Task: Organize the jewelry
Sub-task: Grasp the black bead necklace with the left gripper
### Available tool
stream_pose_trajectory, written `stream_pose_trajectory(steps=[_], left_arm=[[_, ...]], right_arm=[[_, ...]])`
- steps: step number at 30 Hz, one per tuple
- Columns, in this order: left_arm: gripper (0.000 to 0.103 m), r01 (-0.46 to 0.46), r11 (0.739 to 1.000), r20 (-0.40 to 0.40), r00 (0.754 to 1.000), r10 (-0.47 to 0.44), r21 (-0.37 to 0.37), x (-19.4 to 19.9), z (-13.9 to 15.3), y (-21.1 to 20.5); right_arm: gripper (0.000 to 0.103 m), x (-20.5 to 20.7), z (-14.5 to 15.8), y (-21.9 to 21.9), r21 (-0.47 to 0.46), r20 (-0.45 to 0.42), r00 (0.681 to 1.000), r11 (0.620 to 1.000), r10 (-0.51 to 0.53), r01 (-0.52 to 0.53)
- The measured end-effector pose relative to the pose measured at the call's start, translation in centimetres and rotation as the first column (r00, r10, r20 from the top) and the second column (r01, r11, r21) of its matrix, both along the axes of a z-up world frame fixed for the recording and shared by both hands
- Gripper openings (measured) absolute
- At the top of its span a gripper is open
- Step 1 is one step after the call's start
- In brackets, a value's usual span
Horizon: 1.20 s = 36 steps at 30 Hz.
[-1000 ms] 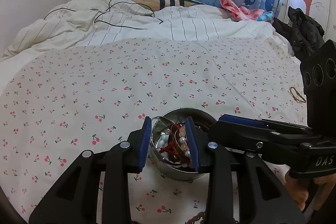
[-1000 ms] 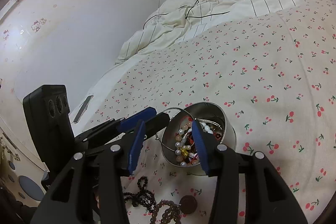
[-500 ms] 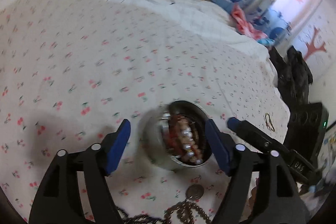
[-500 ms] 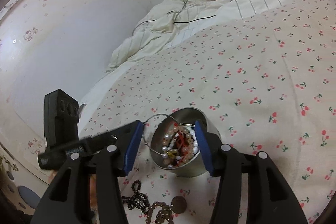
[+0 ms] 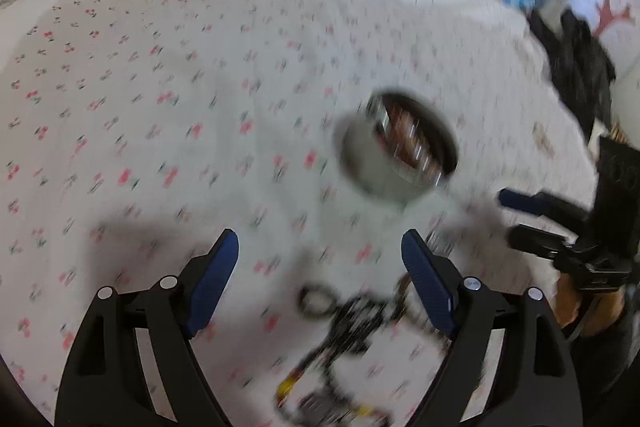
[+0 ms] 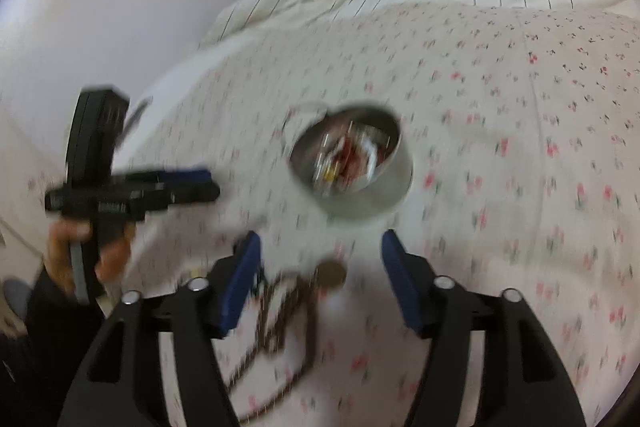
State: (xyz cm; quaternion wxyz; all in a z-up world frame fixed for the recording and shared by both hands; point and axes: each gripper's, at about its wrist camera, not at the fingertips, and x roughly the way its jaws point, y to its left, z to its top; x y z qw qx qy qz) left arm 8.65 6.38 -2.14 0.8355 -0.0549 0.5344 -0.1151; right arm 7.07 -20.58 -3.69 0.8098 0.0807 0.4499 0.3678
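Jewelry still waiting to be sorted lies in two places on the cherry-print bedsheet [image 5: 168, 115]: a heap of beads and cord already sits inside the small metal tin [image 5: 396, 155], while a tangle of dark bead strings [image 5: 352, 311] with a round brown pendant [image 6: 331, 273] lies loose on the sheet just in front of the tin. Both views are blurred, so the strands cannot be told apart. The left gripper [image 5: 320, 267] has its jaws opening, already wide, with nothing pressed between them, only sheet and the near end of the tangle below. The right gripper [image 6: 320, 259] is opening too, empty, with the pendant lying in the gap beneath it. The step in hand looks like picking up the loose strings. It would go best if one gripper comes down over a thick part of the tangle, closes on several beads at once and not on the soft sheet, then lifts slowly so trailing loops do not snag the tin's rim.
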Motion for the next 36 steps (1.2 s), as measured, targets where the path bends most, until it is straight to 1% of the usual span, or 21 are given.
stream_pose_trajectory(steps=[4, 7, 9, 12, 13, 15, 16, 18, 22, 24, 25, 26, 28, 29, 30, 31, 32, 33, 34, 35, 36], left_arm=[[0.080, 0.060, 0.997, -0.076, 0.995, -0.057, 0.037, -2.0, -1.6, 0.2], [0.080, 0.115, 0.991, -0.110, 0.988, -0.108, 0.062, -3.1, -2.5, -0.5], [0.080, 0.164, 0.982, -0.131, 0.980, -0.151, 0.090, -3.8, -3.4, -1.4], [0.080, 0.205, 0.967, -0.166, 0.970, -0.180, 0.149, -4.4, -4.6, -2.6], [0.080, 0.218, 0.963, -0.173, 0.967, -0.190, 0.161, -4.6, -4.9, -2.9], [0.082, 0.244, 0.953, -0.176, 0.961, -0.213, 0.181, -4.8, -5.4, -3.6], [0.085, 0.250, 0.950, -0.173, 0.960, -0.219, 0.187, -5.0, -5.6, -3.8], [0.086, 0.255, 0.947, -0.177, 0.959, -0.222, 0.196, -5.0, -5.8, -4.3], [0.085, 0.272, 0.947, -0.173, 0.954, -0.243, 0.168, -5.4, -6.0, -5.9], [0.076, 0.276, 0.949, -0.174, 0.953, -0.249, 0.153, -5.7, -6.1, -6.1], [0.068, 0.282, 0.950, -0.173, 0.951, -0.258, 0.135, -6.0, -6.0, -6.0], [0.058, 0.283, 0.951, -0.173, 0.950, -0.259, 0.127, -6.2, -5.9, -6.0], [0.046, 0.270, 0.956, -0.167, 0.954, -0.249, 0.117, -6.7, -5.8, -5.4], [0.040, 0.255, 0.961, -0.160, 0.958, -0.236, 0.107, -6.9, -5.8, -4.9], [0.037, 0.248, 0.963, -0.154, 0.961, -0.231, 0.106, -6.6, -6.0, -4.3], [0.032, 0.246, 0.963, -0.144, 0.963, -0.229, 0.110, -6.8, -5.9, -4.2], [0.023, 0.248, 0.964, -0.137, 0.963, -0.234, 0.098, -6.8, -5.8, -4.0], [0.020, 0.247, 0.965, -0.132, 0.963, -0.235, 0.085, -6.9, -5.7, -4.0], [0.017, 0.251, 0.964, -0.124, 0.963, -0.240, 0.091, -7.0, -5.7, -4.1], [0.012, 0.261, 0.961, -0.119, 0.961, -0.249, 0.092, -7.2, -5.5, -3.4], [0.010, 0.266, 0.960, -0.116, 0.960, -0.256, 0.083, -7.3, -5.3, -3.5]], right_arm=[[0.065, -3.2, -1.3, 1.3, -0.073, -0.017, 0.999, 0.996, 0.040, -0.042], [0.069, -4.5, -1.7, 2.4, -0.117, -0.003, 0.998, 0.992, 0.056, -0.056], [0.072, -5.3, -2.2, 3.1, -0.146, 0.003, 0.998, 0.987, 0.062, -0.060], [0.074, -6.2, -2.6, 3.8, -0.209, 0.034, 0.998, 0.977, 0.061, -0.052], [0.074, -6.2, -2.7, 3.9, -0.220, 0.039, 0.997, 0.974, 0.065, -0.055], [0.079, -6.3, -3.0, 4.3, -0.234, 0.046, 0.996, 0.971, 0.070, -0.058], [0.080, -6.2, -3.1, 4.3, -0.229, 0.045, 0.997, 0.972, 0.066, -0.054], [0.080, -6.0, -3.3, 4.6, -0.230, 0.045, 0.997, 0.972, 0.059, -0.047], [0.083, -6.1, -3.8, 5.6, -0.248, 0.058, 0.996, 0.968, 0.063, -0.046], [0.083, -6.4, -4.1, 6.6, -0.281, 0.074, 0.993, 0.958, 0.088, -0.064], [0.083, -6.7, -4.4, 7.3, -0.316, 0.092, 0.990, 0.946, 0.107, -0.073], [0.083, -7.2, -4.7, 8.3, -0.375, 0.125, 0.982, 0.923, 0.140, -0.083], [0.083, -7.8, -5.1, 9.1, -0.420, 0.162, 0.972, 0.903, 0.169, -0.086], [0.082, -7.9, -5.1, 9.1, -0.419, 0.164, 0.971, 0.904, 0.173, -0.091], [0.079, -7.8, -5.2, 9.0, -0.413, 0.158, 0.972, 0.906, 0.174, -0.095], [0.077, -7.6, -5.2, 8.9, -0.399, 0.145, 0.974, 0.911, 0.172, -0.102], [0.067, -7.4, -5.3, 8.8, -0.393, 0.141, 0.975, 0.914, 0.171, -0.103], [0.055, -7.2, -5.2, 8.7, -0.387, 0.135, 0.976, 0.916, 0.172, -0.107], [0.047, -7.0, -5.2, 8.7, -0.388, 0.130, 0.976, 0.915, 0.172, -0.110], [0.031, -6.8, -5.1, 8.6, -0.389, 0.127, 0.977, 0.915, 0.171, -0.110], [0.025, -6.6, -5.1, 8.5, -0.389, 0.123, 0.979, 0.916, 0.164, -0.104]])
